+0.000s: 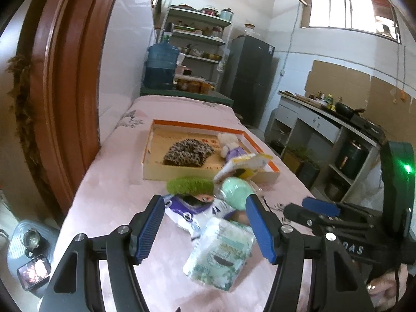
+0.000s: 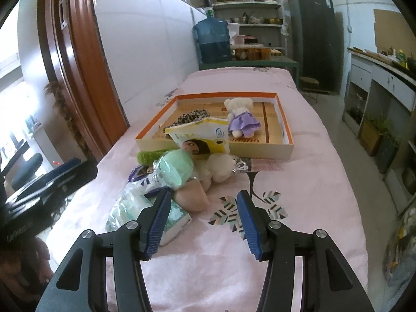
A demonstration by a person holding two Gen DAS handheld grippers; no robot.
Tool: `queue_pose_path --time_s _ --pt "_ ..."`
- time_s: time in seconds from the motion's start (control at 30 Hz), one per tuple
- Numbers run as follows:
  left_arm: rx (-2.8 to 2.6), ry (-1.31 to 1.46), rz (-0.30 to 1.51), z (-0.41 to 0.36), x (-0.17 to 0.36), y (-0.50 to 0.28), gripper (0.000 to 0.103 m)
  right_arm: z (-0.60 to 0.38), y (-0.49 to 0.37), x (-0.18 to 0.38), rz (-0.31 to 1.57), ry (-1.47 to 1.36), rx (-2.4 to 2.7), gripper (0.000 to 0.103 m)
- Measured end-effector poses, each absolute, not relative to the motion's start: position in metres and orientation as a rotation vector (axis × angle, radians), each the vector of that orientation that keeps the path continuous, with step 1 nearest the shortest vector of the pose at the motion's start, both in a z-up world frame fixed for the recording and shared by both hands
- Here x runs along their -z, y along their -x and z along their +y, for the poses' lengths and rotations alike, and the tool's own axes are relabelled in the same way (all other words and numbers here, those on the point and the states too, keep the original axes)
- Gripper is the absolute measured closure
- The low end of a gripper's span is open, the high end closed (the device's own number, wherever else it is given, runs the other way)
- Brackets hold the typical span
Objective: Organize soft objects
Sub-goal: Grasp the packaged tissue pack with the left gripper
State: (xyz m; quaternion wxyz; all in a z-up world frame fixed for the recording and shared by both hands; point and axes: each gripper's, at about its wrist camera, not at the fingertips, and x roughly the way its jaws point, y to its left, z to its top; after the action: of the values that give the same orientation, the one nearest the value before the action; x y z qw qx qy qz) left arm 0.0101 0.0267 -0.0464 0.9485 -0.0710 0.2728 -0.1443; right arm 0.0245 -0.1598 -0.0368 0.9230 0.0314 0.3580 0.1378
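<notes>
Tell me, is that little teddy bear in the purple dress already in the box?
In. The teddy bear lies on the floor of the orange-rimmed box, beside a leopard-print cloth.

Ahead of the right gripper [image 2: 204, 223], whose jaws stand apart and empty, bare pink cloth [image 2: 306, 182] runs clear to the front wall of the orange-rimmed box [image 2: 260, 150]. Its left side is crowded: a tissue pack [image 2: 176, 217], a beige pad [image 2: 191, 197] and a mint roll [image 2: 176, 169] block the way. The left gripper [image 1: 205, 227] hangs with the tissue pack [image 1: 221, 254] between its parted jaws, a green scrunchie [image 1: 189, 186] beyond. Inside the box, floor right of the plush bear [image 2: 241, 117] lies free.
</notes>
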Motion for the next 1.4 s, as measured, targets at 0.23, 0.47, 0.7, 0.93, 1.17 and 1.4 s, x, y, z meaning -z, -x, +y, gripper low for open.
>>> queue_pose_path --time_s 0.23,0.47,0.7,0.93,1.17,1.4 --pt "0.360 0.112 0.580 0.016 0.061 -0.003 0.038 -0.160 -0.027 0.044 0.753 -0.068 -0.285 0.048" --pt "0.423 0.100 0.608 0.013 0.080 0.000 0.038 -0.159 -0.030 0.049 0.770 -0.077 -0.283 0.048" --pt "0.442 0.034 0.639 0.004 0.098 -0.004 0.038 -0.158 -0.031 0.053 0.782 -0.081 -0.282 0.048" --pt "0.432 0.031 0.669 0.002 0.108 -0.013 0.038 -0.158 -0.032 0.055 0.789 -0.082 -0.282 0.048" --pt "0.441 0.069 0.685 0.004 0.111 -0.023 0.043 -0.157 -0.033 0.060 0.800 -0.080 -0.282 0.048" --pt "0.461 0.110 0.661 0.012 0.106 -0.019 0.048 -0.153 -0.037 0.060 0.810 -0.094 -0.309 0.048"
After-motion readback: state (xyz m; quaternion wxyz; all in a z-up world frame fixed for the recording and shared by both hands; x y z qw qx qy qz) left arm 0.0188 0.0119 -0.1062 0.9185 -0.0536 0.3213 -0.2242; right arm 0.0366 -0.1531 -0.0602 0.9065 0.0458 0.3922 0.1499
